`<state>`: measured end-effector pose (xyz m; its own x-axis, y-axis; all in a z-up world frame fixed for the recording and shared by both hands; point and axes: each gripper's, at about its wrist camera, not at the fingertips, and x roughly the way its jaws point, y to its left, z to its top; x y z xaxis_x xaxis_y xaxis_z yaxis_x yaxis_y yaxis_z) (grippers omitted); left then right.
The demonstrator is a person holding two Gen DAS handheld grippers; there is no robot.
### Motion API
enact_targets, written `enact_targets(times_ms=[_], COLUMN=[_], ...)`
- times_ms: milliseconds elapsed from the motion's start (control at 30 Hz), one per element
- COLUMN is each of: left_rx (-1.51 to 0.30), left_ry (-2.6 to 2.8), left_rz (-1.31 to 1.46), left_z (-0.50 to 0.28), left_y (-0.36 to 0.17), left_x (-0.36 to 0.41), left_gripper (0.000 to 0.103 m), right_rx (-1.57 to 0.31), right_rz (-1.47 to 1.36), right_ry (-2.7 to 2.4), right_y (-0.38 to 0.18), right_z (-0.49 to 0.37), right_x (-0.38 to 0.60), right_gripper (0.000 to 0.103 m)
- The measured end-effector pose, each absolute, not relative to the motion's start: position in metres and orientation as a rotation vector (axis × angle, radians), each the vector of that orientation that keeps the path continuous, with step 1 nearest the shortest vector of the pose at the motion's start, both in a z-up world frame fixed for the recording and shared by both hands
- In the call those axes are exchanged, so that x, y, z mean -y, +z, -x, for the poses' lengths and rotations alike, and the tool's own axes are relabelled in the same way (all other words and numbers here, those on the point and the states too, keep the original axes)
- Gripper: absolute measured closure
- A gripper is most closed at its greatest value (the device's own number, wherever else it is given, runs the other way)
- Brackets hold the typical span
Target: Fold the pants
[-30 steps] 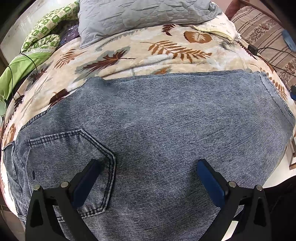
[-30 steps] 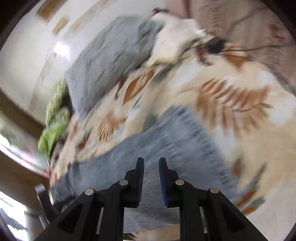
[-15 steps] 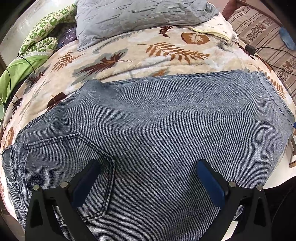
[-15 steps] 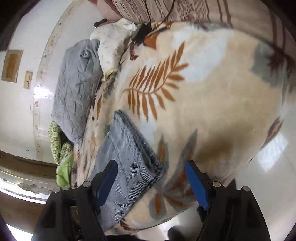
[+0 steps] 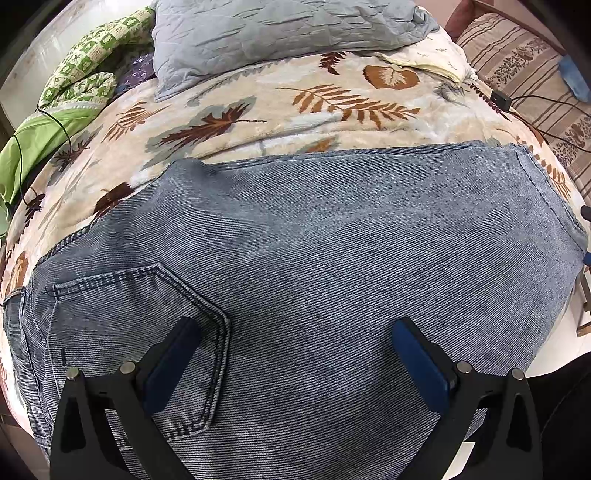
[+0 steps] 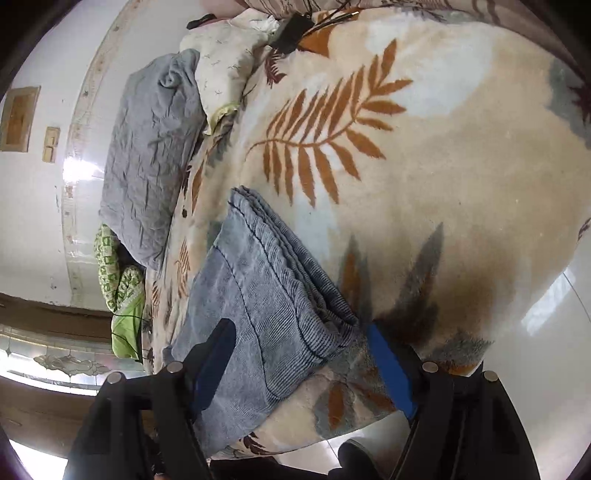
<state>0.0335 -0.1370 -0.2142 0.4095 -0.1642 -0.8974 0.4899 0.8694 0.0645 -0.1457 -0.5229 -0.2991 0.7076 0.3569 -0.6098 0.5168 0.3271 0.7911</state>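
Observation:
Blue denim pants [image 5: 314, 258] lie flat on a leaf-print blanket [image 5: 258, 114], folded lengthwise, with the back pocket [image 5: 147, 314] at the lower left and the leg hems at the right. My left gripper [image 5: 295, 350] is open and empty just above the seat and thigh area. In the right wrist view the stacked leg hems [image 6: 280, 280] lie on the blanket [image 6: 424, 184]. My right gripper [image 6: 303, 354] is open and empty, its jaws wide on either side of the hem corner.
A grey pillow [image 5: 280, 33] lies at the head of the bed, a green patterned quilt [image 5: 74, 85] at the far left, and a cream cloth [image 5: 424, 55] beside the pillow. A black adapter with cables [image 5: 500, 98] lies at the right. The bed edge and white floor [image 6: 554, 350] are close by.
My right gripper was shut on the pants leg one second ago; it has opened and let go, and the hems now lie on the blanket. The left gripper has hardly moved.

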Motion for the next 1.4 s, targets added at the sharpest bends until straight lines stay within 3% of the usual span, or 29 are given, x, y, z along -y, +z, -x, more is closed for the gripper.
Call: enact_targets(times_ms=[167,233,733,1000,1233,1367,1400], left_rx=[-1.08,-1.087,-1.149,-1.059,-1.042,-1.06,-1.066], left_ry=[-0.424,-0.426,-0.368,-0.323,-0.292,-0.28,-0.279], left_rz=[-0.341,-0.338,-0.071,-0.063,-0.026,-0.007,-0.005], left_z=[-0.034,-0.035,-0.046,-0.047,-0.055,-0.057,-0.057], left_y=[-0.214,-0.213,-0.185,-0.157,-0.154,-0.159,-0.161], left_x=[0.137,0.136,0.074,0.035,0.008,0.001,0.0], left_gripper=[0.0,0.0,0.0,0.0,0.0,0.0,0.0], right_rx=[-0.828,-0.83,-0.69,-0.8,-0.968,-1.017,-1.014], right_rz=[-1.26,-1.259,-0.924,-0.715,-0.619,-0.52,-0.525], right_ry=[-0.141,-0.105,0.067,0.261,0.383,0.387,0.435], right_y=[-0.299,-0.298,-0.212,-0.19,-0.218,-0.223,-0.22], right_z=[0.14,0.137,0.098,0.054,0.025,0.019,0.02], right_x=[0.523,0.521,0.438,0.327,0.247,0.223,0.222], right_gripper=[0.044,0.072,0.075,0.075,0.075,0.063,0.046])
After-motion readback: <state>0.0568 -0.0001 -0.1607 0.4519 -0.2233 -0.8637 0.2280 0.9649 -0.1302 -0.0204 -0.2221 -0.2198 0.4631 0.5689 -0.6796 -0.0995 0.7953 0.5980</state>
